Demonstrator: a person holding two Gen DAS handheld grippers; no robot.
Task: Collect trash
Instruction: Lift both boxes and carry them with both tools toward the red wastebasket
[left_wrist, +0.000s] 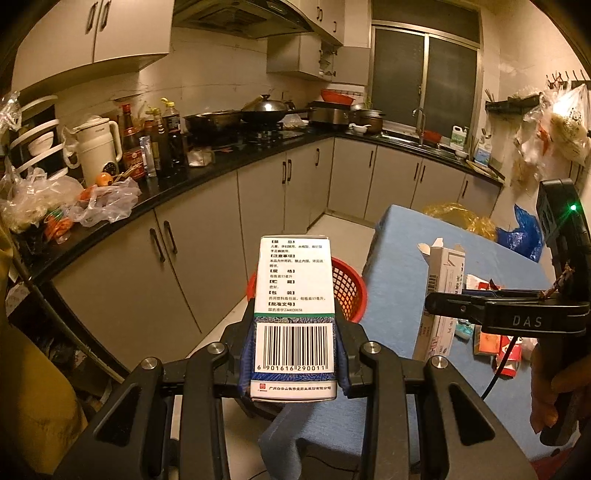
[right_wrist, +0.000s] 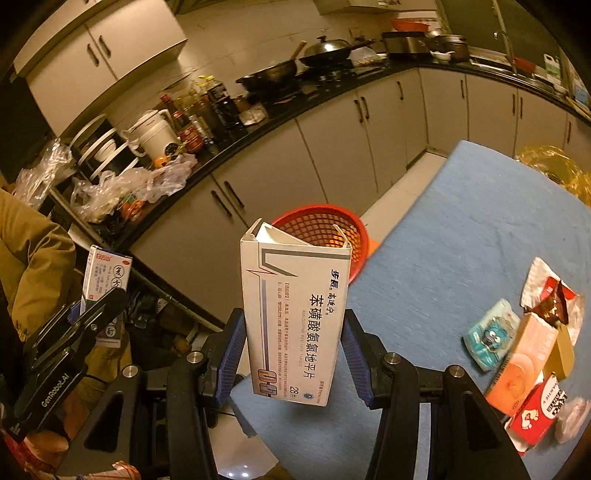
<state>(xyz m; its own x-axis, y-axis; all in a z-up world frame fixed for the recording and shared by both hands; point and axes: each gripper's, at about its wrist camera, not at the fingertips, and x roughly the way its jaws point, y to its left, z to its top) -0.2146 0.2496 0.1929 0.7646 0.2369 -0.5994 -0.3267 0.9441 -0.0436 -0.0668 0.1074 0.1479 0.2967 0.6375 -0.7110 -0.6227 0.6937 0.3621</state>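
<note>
My left gripper (left_wrist: 295, 332) is shut on a small white medicine box with a barcode (left_wrist: 295, 295), held in the air. In the right wrist view this gripper (right_wrist: 107, 306) and its box (right_wrist: 107, 273) show at the left. My right gripper (right_wrist: 293, 347) is shut on a taller white medicine box (right_wrist: 295, 314) whose top flaps are open. From the left wrist view that gripper (left_wrist: 436, 306) and its box (left_wrist: 443, 295) hang over the blue table. A red mesh basket (right_wrist: 321, 225) (left_wrist: 347, 291) stands on the floor just beyond both boxes.
The blue table (right_wrist: 461, 221) carries a teal packet (right_wrist: 491, 332), an orange box (right_wrist: 524, 362), a red and white box (right_wrist: 539, 410) and a torn wrapper (right_wrist: 550, 291). A yellow bag (left_wrist: 458, 218) lies at its far end. A cluttered black counter (left_wrist: 229, 162) runs behind.
</note>
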